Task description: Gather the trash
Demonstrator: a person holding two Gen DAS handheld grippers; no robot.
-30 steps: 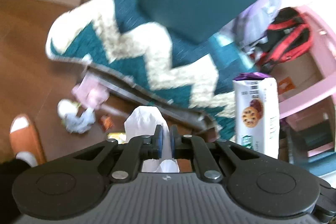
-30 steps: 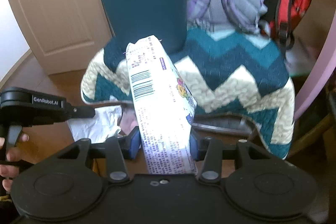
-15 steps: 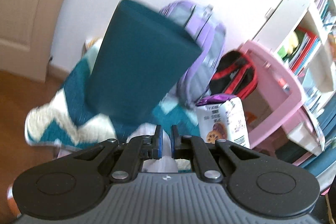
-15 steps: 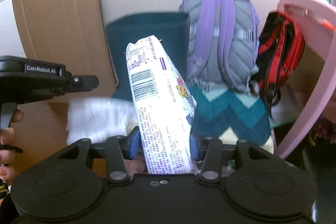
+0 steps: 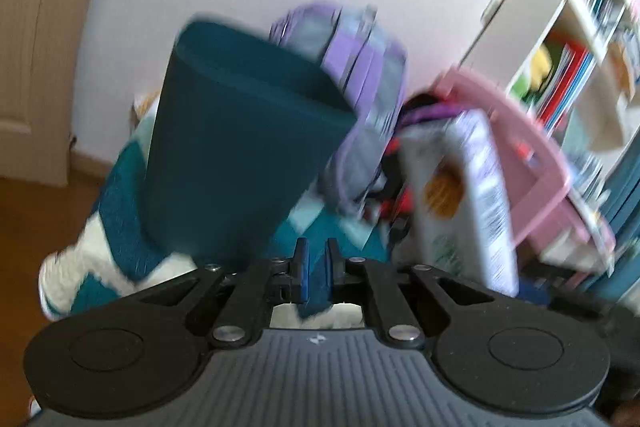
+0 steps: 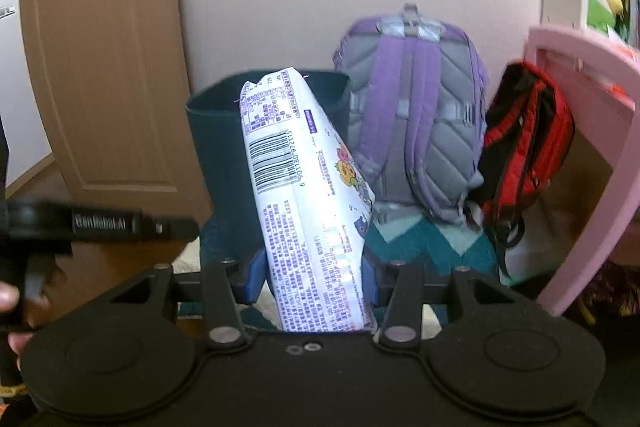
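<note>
A dark teal trash bin stands on a teal and white zigzag rug, just ahead of both grippers; it also shows in the right wrist view. My right gripper is shut on a white snack wrapper with a barcode, held upright in front of the bin; the wrapper shows blurred in the left wrist view. My left gripper has its jaws nearly together; a scrap of white tissue shows low behind the pads. The left gripper's body shows in the right wrist view.
A purple backpack and a red backpack lean on the wall right of the bin. A pink plastic frame stands at the far right, with a white bookshelf behind. A brown door is at the left.
Both views have tilted up from the floor litter to the bin. The white tissue seen ahead of the left fingers has dropped out of sight below them. The right gripper still holds the wrapper.
</note>
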